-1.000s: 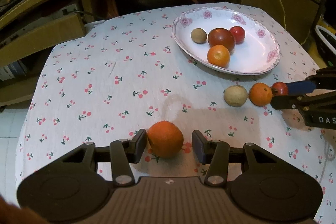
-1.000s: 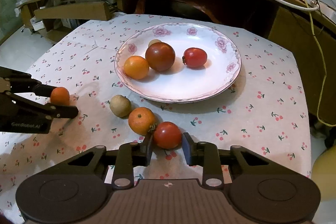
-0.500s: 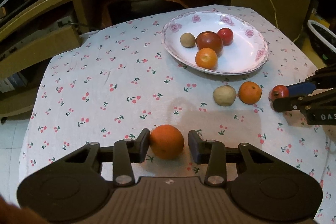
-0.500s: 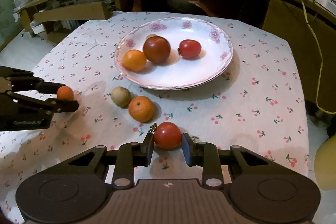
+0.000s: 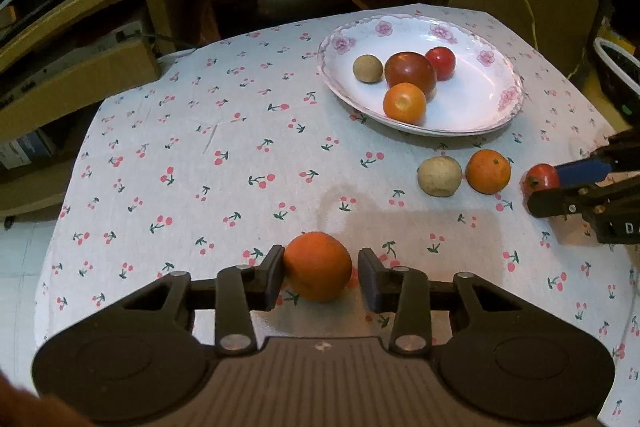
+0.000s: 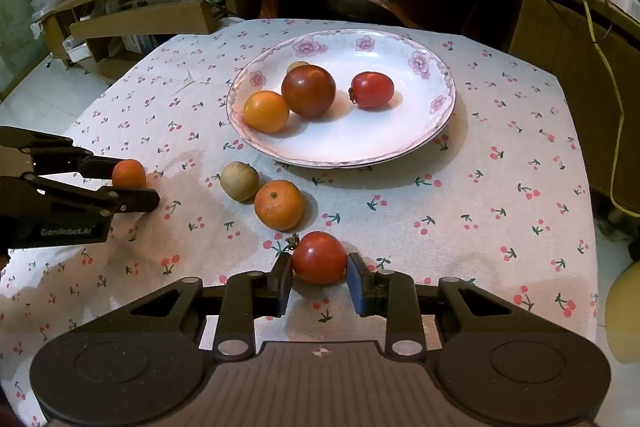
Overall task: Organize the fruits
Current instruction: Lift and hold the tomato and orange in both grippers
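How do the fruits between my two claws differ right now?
The left claw brackets an orange, dull-skinned and stemless; the right claw brackets a tomato, glossy red with a green stem. The orange touches only one finger; the tomato looks pinched by both. Both are round.

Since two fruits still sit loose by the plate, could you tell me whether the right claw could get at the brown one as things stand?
Probably not directly: the right claw has a red tomato between its fingers, and the loose orange lies between it and the brown fruit.
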